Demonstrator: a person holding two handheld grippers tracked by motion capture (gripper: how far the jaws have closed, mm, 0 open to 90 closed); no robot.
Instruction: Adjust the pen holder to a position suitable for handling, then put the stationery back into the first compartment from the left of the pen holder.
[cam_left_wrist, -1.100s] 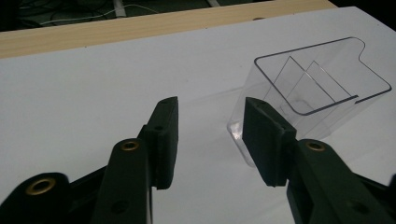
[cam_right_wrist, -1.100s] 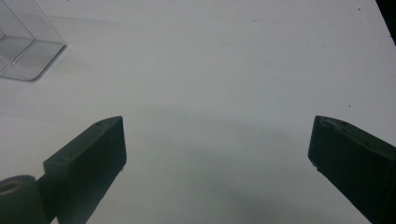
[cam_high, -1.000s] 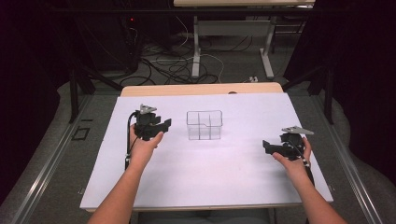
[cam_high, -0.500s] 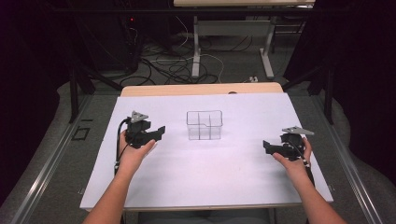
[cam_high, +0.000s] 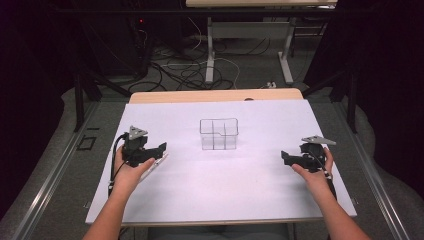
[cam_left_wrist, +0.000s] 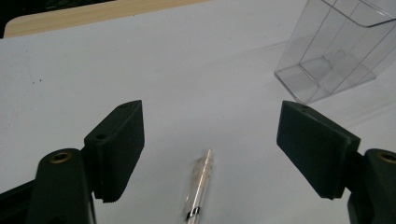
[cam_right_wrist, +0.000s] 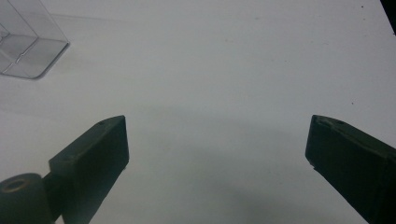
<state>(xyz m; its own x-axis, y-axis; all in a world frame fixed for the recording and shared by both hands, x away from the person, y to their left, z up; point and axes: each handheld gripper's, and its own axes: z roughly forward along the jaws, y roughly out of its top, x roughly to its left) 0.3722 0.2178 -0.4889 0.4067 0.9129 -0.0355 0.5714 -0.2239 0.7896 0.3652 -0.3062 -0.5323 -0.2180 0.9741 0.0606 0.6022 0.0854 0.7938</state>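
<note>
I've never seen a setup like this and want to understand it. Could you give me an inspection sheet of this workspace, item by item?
Surface: white table top, bare apart from the items below; a wooden edge shows at the far side.
Job's things: a clear pen lies flat on the white top between the left tool's jaws, not gripped. A clear compartment box stands upright mid-table; nothing seen inside.
Clutter: nothing seen.
Grippers: left tool open, low over the pen. Right tool open, over bare table, holding nothing.
Cables: a black cable trails from the left tool; loose cables lie on the floor beyond.
Surroundings: dark room, table legs behind.
</note>
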